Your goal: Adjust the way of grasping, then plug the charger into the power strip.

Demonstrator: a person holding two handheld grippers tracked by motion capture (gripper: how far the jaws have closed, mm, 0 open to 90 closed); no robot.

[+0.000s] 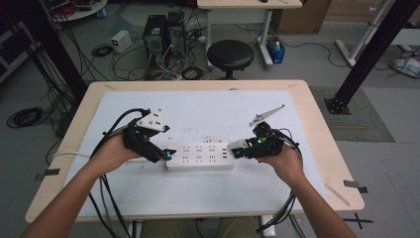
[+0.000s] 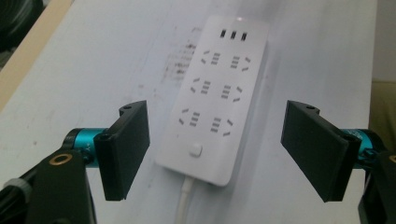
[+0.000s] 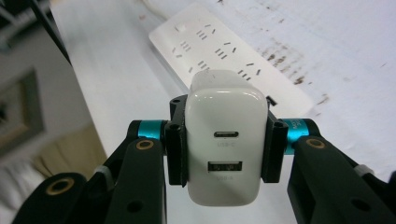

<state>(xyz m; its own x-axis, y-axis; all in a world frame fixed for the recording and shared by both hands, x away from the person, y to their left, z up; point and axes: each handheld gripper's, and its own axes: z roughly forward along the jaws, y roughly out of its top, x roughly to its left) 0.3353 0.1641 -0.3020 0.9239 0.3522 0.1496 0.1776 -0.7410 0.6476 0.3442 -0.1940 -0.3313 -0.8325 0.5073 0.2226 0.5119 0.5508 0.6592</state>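
Two items are in hand. My right gripper (image 3: 225,144) pinches a small white hard-plastic USB charger block (image 3: 225,140) by its flat sides, ports facing the camera; I judge it light, rigid and smooth, so it could slip under a loose grip. The long white plastic power strip (image 1: 200,156) lies flat at table centre, at 9 o'clock of the charger. My left gripper (image 2: 215,151) stands spread, jaws either side of the strip's switch end, not touching; bracing there would steady it.

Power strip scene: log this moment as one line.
right gripper: shut on charger | left gripper: open, straddling power strip end | charger: unplugged, near strip
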